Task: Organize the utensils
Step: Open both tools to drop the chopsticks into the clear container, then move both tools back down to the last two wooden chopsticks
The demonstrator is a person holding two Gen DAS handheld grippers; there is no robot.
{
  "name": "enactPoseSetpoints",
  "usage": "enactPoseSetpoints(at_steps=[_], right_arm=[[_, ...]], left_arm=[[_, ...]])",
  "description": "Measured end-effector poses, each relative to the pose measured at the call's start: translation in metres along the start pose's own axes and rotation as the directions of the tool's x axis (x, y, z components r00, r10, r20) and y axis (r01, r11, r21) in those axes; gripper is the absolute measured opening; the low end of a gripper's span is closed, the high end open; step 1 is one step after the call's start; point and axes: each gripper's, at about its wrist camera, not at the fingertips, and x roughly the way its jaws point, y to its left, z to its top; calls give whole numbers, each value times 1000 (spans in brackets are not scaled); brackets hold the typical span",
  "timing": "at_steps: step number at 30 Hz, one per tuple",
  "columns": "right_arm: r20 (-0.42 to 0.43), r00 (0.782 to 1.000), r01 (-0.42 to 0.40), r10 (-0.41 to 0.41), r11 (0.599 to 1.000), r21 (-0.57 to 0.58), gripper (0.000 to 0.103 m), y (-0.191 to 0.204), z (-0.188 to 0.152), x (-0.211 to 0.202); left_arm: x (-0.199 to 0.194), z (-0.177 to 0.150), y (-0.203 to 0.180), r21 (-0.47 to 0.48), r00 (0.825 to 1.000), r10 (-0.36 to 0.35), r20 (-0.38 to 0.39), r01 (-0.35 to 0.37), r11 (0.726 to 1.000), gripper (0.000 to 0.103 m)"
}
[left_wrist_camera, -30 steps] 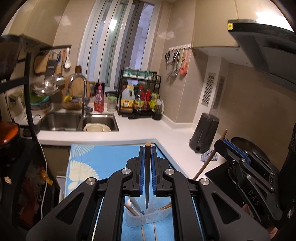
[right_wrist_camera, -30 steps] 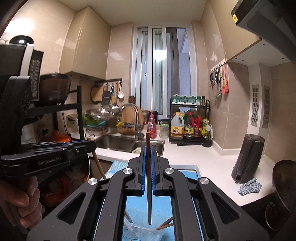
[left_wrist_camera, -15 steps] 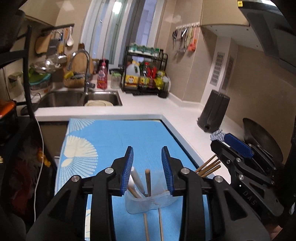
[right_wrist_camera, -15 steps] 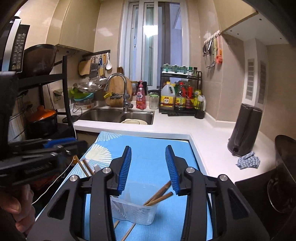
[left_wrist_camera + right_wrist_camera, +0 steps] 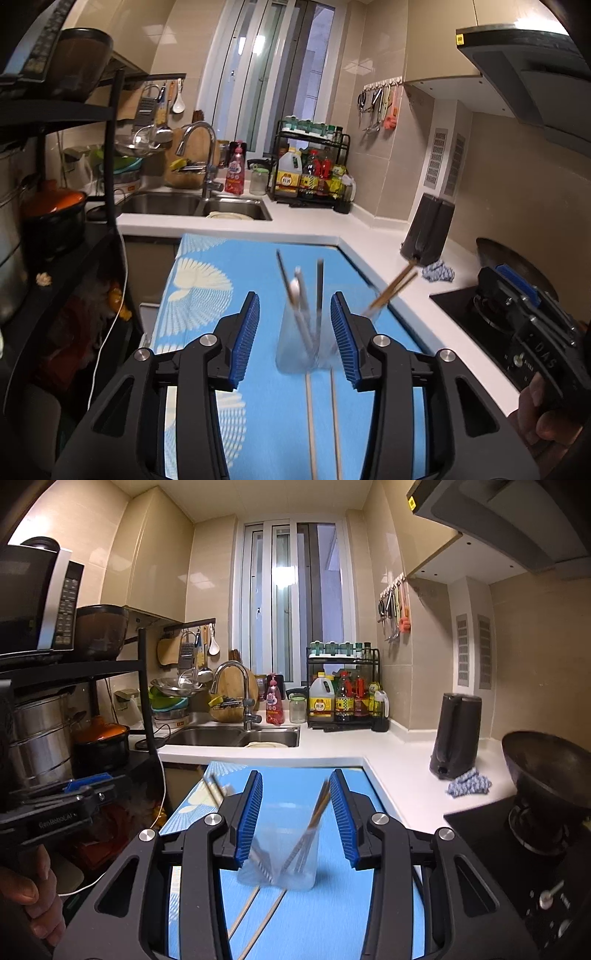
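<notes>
A clear plastic cup (image 5: 303, 343) stands on the blue cloth (image 5: 229, 273) and holds several chopsticks and a white spoon (image 5: 297, 295). Two loose chopsticks (image 5: 321, 417) lie on the cloth in front of it. My left gripper (image 5: 293, 332) is open and empty, its blue pads on either side of the cup. My right gripper (image 5: 295, 816) is open and empty, just short of the same cup (image 5: 284, 853); loose chopsticks (image 5: 258, 915) lie below it. The right gripper also shows at the right edge of the left wrist view (image 5: 524, 302).
A white counter (image 5: 391, 753) wraps around the back and right, with a sink (image 5: 236, 736), a bottle rack (image 5: 343, 698), a black kettle (image 5: 456, 734), a blue rag (image 5: 469, 782) and a wok (image 5: 550, 768) on the stove. A black shelf with pots (image 5: 74, 746) stands at the left.
Both grippers, shut on a chopstick each a second ago, have opened and dropped them into the cup. They have since pulled back; the view is now more level.
</notes>
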Motion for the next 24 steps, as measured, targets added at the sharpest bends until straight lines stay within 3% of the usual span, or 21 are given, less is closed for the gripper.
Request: enactPoseSetpoints(at_steps=[3, 7, 12, 16, 20, 24], right_arm=[[-26, 1000, 2, -1, 1000, 15, 39, 5, -30, -16], [-103, 992, 76, -72, 997, 34, 39, 11, -78, -26], [-177, 980, 109, -96, 992, 70, 39, 7, -129, -26], [-288, 957, 82, -39, 987, 139, 38, 1, -160, -9], [-378, 924, 14, 59, 982, 188, 34, 13, -183, 13], [-427, 899, -32, 99, 986, 161, 34, 36, -201, 29]], left_arm=[[-12, -38, 1, -1, 1000, 18, -19, -18, 1000, 47], [-22, -83, 4, 0, 998, 26, -50, -26, 1000, 49], [-31, -129, 7, -12, 995, 98, -24, -98, 995, 49], [-23, -152, 3, 28, 988, 132, -78, -130, 991, 49], [-9, -159, 15, -27, 982, 102, -161, -108, 994, 47], [2, -172, 27, -82, 966, 107, -236, -129, 988, 46]])
